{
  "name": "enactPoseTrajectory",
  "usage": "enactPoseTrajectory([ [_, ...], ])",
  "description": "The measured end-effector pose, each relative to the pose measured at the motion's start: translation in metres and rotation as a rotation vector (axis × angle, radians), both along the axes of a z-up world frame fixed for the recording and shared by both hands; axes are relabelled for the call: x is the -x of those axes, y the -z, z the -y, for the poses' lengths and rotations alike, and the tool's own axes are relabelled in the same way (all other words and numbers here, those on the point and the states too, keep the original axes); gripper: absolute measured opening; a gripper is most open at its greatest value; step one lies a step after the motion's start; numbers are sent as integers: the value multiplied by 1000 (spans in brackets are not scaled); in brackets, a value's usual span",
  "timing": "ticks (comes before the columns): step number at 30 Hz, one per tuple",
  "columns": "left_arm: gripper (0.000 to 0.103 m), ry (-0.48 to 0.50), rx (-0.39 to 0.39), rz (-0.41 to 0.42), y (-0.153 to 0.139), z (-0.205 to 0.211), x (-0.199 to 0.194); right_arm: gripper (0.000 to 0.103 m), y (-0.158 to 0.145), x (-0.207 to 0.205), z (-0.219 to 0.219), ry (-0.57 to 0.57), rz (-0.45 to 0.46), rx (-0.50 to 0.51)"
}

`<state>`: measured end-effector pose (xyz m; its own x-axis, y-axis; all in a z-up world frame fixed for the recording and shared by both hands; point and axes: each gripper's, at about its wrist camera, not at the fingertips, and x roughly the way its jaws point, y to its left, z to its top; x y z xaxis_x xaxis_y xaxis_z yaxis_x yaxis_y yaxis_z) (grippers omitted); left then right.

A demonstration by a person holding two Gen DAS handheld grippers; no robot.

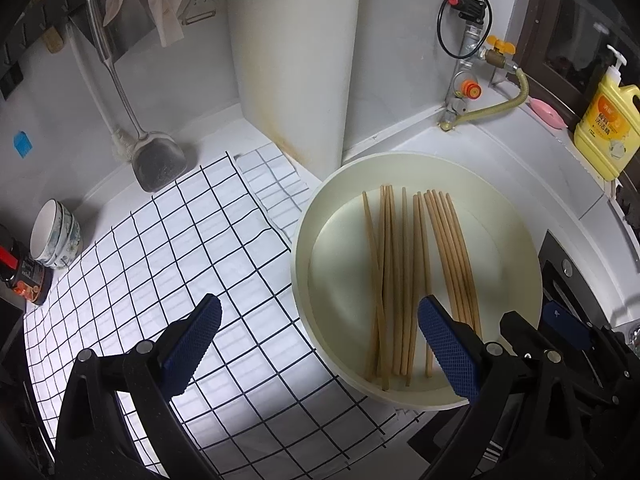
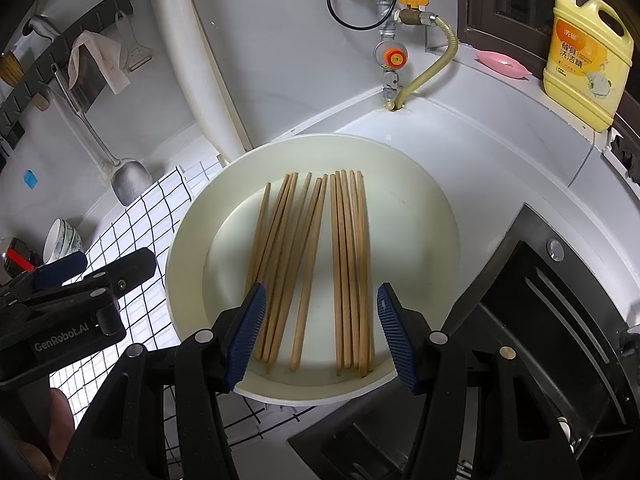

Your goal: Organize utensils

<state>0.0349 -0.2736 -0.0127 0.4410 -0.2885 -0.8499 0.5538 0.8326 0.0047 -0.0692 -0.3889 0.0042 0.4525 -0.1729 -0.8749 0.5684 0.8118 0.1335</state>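
wooden chopsticks [image 2: 316, 268] lying loose in a cream round basin [image 2: 436, 216], in two rough bundles: a left one, a bit fanned and crossed, and a right one, tighter and nearly parallel. basin standing on the white worktop [image 2: 500, 168], its left edge over a checked cloth [image 1: 160, 248] with black grid lines, its right side close to a black stove [image 2: 560, 312].

right tongs [image 2: 320, 334] held above the near rim of the basin, blue pads wide apart, nothing between them; ends of the chopsticks visible in the gap below. left tongs [image 1: 320, 344] also spread wide and holding nothing, left pad over the checked cloth, right pad over the basin, near the right bundle. in the right wrist view, left tongs seen from the side, just left of the basin.

at the back, a metal spatula [image 1: 160, 164] hanging against the wall, blade down near the worktop, with a beige rag [image 1: 148, 4] and a peeler [image 1: 200, 8] on a dark rail above. stacked bowls [image 1: 56, 240] tilted on their side at the far left edge of the cloth, beside a dark jar [image 1: 28, 280]. behind the basin, a gas valve with yellow handle [image 2: 412, 4] and a ribbed hose [image 2: 436, 60] going down into the worktop. on the window ledge, a pink soap dish [image 2: 502, 64] and a yellow detergent bottle [image 2: 588, 56] with pump.
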Motion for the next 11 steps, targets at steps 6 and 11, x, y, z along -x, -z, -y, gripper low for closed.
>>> enactPoseTrajectory([
  [6,97,-14,-19,-6,1,1,-2,56,1,-1,0,0,-1,-4],
  [11,97,-22,-22,-21,4,-1,-4,56,2,-2,-1,0,-1,-7],
])
